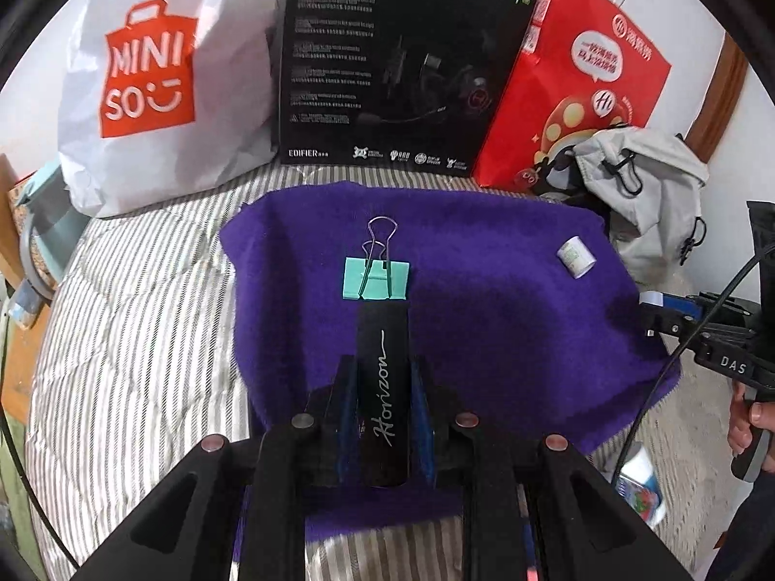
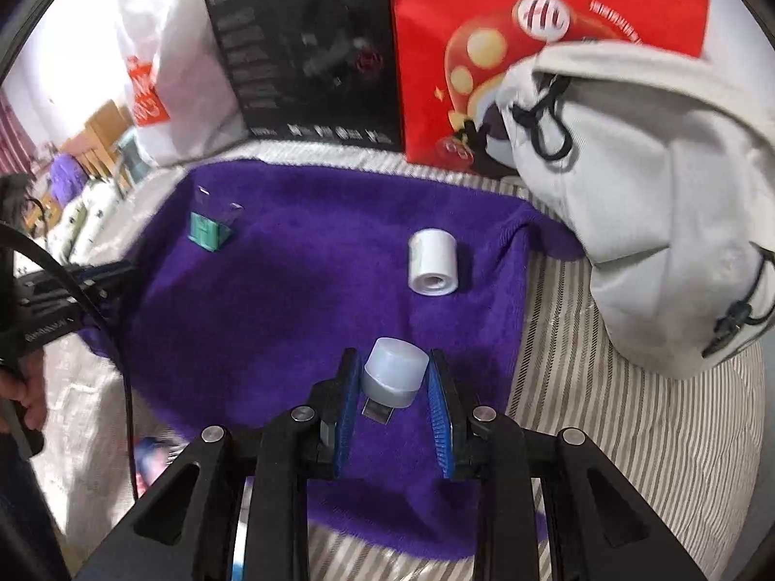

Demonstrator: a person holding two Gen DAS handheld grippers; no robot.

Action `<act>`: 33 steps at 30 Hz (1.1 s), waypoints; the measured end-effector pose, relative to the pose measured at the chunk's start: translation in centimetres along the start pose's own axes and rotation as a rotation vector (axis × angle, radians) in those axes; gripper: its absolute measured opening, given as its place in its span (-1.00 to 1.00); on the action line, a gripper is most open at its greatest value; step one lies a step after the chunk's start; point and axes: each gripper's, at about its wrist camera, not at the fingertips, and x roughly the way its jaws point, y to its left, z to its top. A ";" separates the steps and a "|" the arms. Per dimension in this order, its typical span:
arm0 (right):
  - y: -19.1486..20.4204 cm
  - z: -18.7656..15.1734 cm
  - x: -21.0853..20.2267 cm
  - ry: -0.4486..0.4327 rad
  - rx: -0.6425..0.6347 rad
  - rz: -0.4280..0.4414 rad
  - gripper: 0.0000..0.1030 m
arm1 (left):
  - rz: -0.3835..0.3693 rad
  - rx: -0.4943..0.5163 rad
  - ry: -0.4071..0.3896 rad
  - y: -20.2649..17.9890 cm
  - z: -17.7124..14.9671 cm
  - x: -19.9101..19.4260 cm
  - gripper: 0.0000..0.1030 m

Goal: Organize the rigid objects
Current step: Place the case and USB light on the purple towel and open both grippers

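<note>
Black tube (image 1: pixel 383 402) clamped in left gripper (image 1: pixel 382 377).

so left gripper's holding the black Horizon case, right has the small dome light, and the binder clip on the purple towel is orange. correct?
Not quite: the binder clip is teal green, as the left wrist view shows. The rest holds: left gripper grips the black Horizon case, right gripper holds the small dome light, over the purple towel.

L gripper (image 1: pixel 382 377) & R gripper (image 2: pixel 395 382), jaws clamped.
</note>
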 end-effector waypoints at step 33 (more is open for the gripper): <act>1.3 -0.8 3.1 0.034 -0.070 -0.060 0.10 | 0.052 0.083 0.050 -1.4 -1.1 3.9 0.17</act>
